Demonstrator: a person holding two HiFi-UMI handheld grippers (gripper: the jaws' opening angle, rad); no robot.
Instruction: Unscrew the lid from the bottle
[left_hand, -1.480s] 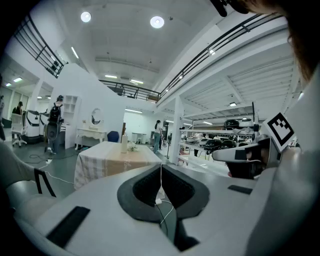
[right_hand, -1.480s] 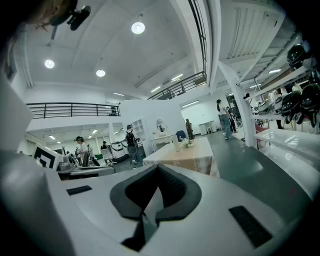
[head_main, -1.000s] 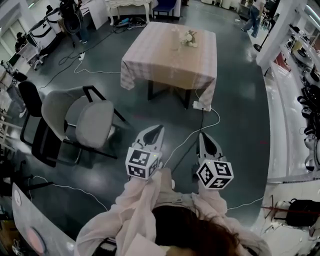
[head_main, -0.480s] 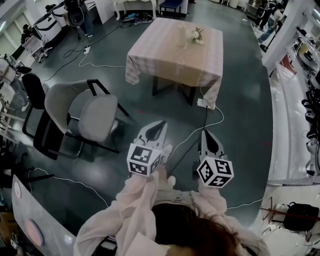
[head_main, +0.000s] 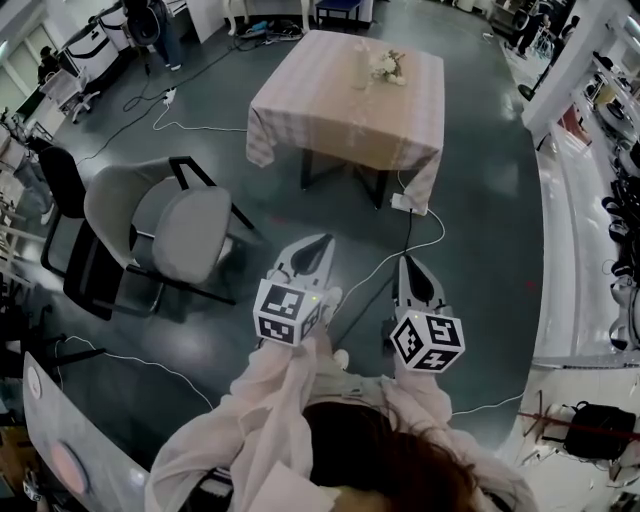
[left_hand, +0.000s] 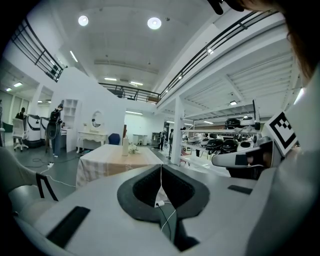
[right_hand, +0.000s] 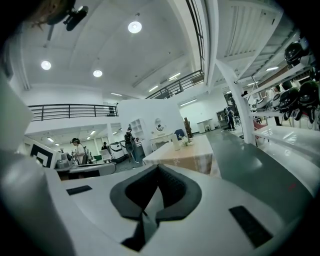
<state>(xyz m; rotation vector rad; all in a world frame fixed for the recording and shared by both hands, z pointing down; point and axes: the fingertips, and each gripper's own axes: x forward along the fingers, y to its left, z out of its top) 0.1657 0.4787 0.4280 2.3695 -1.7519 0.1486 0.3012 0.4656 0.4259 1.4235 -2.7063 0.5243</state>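
Honestly, both my left gripper (head_main: 316, 243) and right gripper (head_main: 406, 264) have clenched, empty jaws, well apart from the bottle (head_main: 361, 68); walking there, I may trip on the floor cable (head_main: 372, 266).

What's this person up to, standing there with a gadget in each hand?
A person stands on an open floor holding a two-jaw gripper in each hand: the left gripper and the right gripper. Both are shut and hold nothing. Ahead, well apart from them, is a cloth-covered table with a bottle and a small bunch of flowers on it. Nothing touches the bottle, so unscrewing its lid has not begun.
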